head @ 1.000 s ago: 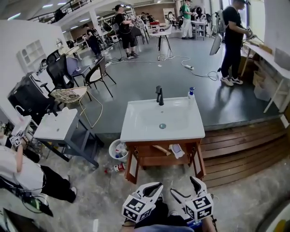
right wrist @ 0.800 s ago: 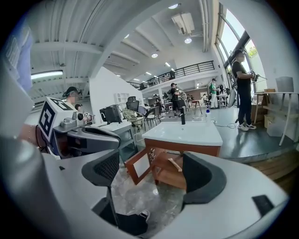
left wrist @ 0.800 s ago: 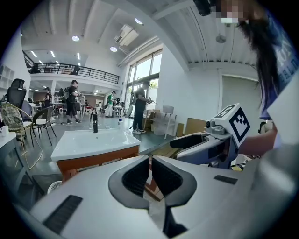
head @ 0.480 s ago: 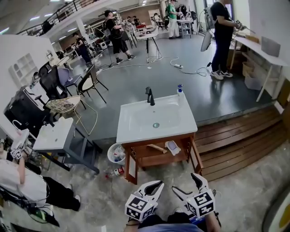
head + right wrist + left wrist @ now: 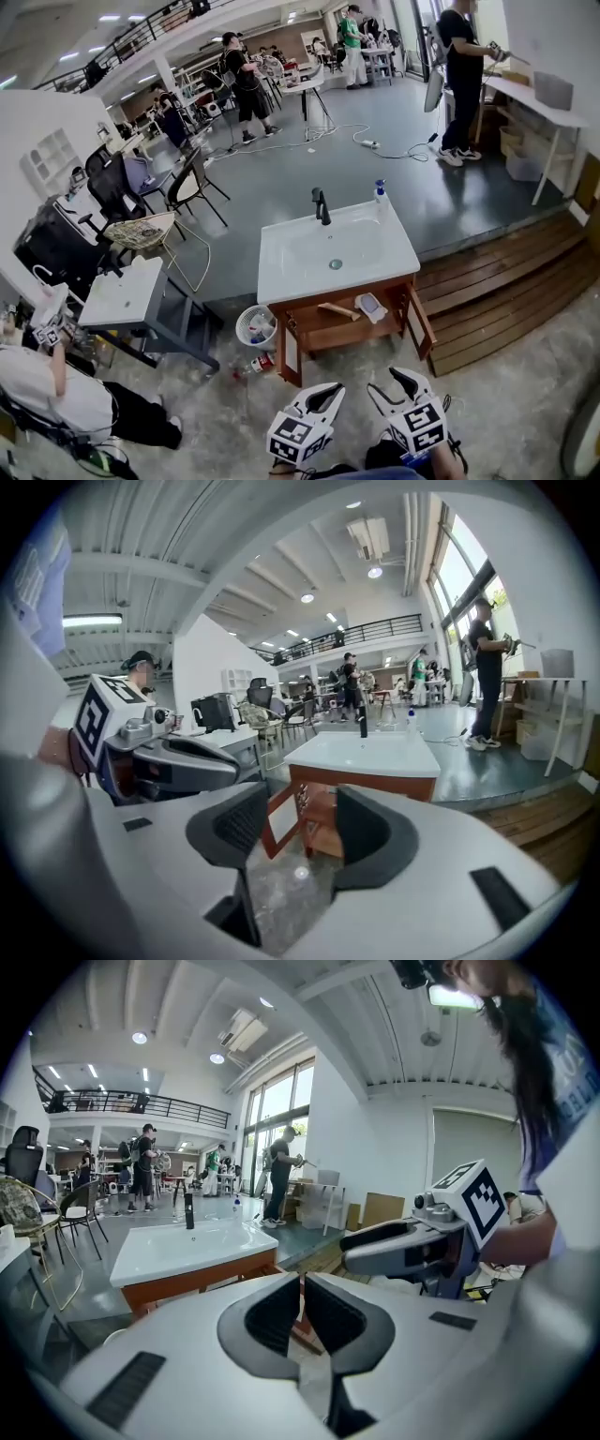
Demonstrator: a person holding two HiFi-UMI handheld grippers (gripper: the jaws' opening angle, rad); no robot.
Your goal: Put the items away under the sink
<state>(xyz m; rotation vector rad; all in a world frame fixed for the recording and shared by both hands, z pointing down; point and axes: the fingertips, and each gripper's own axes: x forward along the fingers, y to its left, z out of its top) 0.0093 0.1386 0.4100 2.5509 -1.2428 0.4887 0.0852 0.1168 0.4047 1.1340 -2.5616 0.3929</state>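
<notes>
Two empty grippers: L gripper (image 5: 328,392) jaws together, R gripper (image 5: 384,382) jaws apart, just closing some; floor bottle (image 5: 255,365) by sink cabinet's (image 5: 290,349) left leg looks light, rolls, so grab mid-body.

Down front, mottled grey concrete floor (image 5: 534,412). Just beyond, wooden steps (image 5: 497,300) along the front edge of a dark grey platform (image 5: 281,187). On the concrete at left, a white table (image 5: 122,295). Further back at the platform's left edge, a wire chair (image 5: 141,230), a black chair (image 5: 192,178), a black office chair (image 5: 108,187). White shelf unit (image 5: 56,155) on the left wall. Along the right edge, a white bench (image 5: 539,98) against a white wall (image 5: 562,37). Loose white cable (image 5: 394,150) snaking across the platform's middle. Overhead, a railed balcony (image 5: 141,33) and ceiling lights (image 5: 111,18). Tall windows (image 5: 267,1110), bright with daylight, at the far end.
</notes>
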